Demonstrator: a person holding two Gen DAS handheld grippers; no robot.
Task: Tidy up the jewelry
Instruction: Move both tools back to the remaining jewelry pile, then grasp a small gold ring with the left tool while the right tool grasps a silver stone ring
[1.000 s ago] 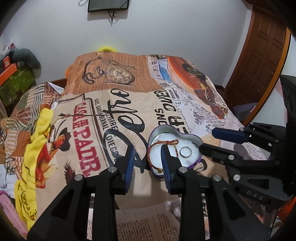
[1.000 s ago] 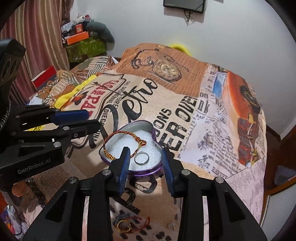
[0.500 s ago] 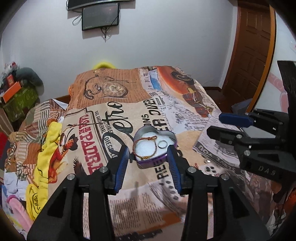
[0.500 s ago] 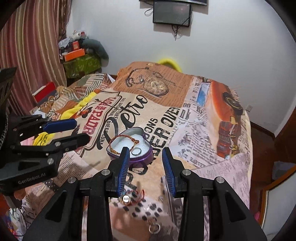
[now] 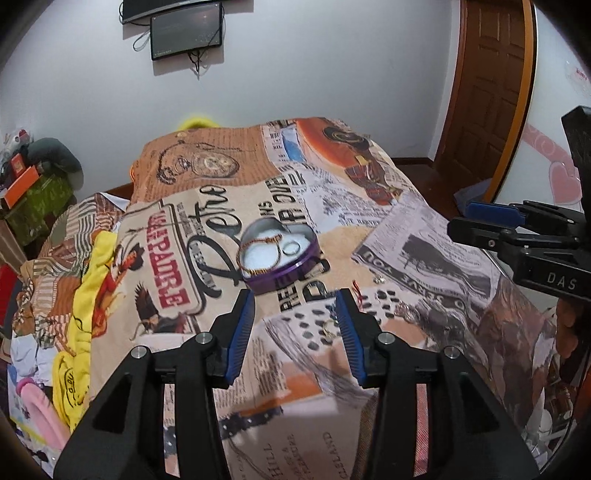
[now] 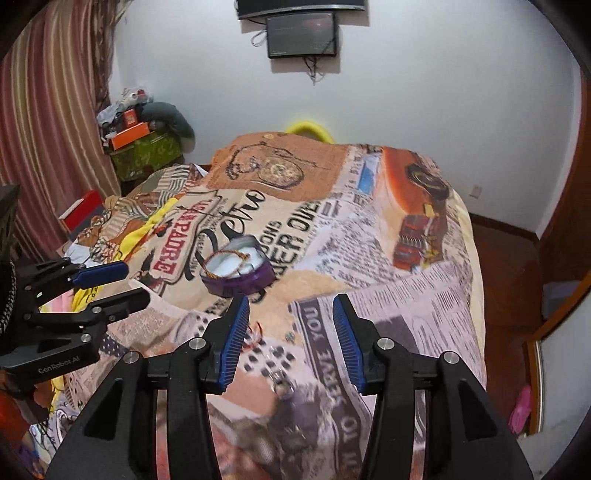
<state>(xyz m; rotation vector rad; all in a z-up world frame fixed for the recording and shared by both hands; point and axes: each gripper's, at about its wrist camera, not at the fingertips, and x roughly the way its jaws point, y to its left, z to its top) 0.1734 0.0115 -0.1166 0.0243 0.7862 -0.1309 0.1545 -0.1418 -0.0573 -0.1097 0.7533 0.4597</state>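
A purple heart-shaped tin [image 5: 280, 275] [image 6: 243, 282] with a white lining lies on the bed's printed blanket. A red-gold cord bracelet [image 5: 258, 245] and a silver ring [image 5: 291, 246] lie inside it. My left gripper [image 5: 295, 310] is open and empty, held above the blanket nearer than the tin. My right gripper [image 6: 290, 317] is open and empty, also back from the tin. Loose pieces lie on the blanket between grippers and tin: a red cord piece [image 6: 253, 336], a small ring [image 6: 284, 387] and a small stud [image 5: 378, 280].
The printed blanket [image 5: 295, 184] covers the whole bed. Yellow cloth [image 5: 85, 295] and clutter lie at the left edge. A wooden door [image 5: 491, 85] stands at the right, a wall screen [image 5: 186, 31] behind. Striped curtains [image 6: 44, 129] hang at the left.
Both grippers have drawn back and up from the tin, so it looks smaller and farther. Loose pieces on the near blanket have come into view. Both stay open.
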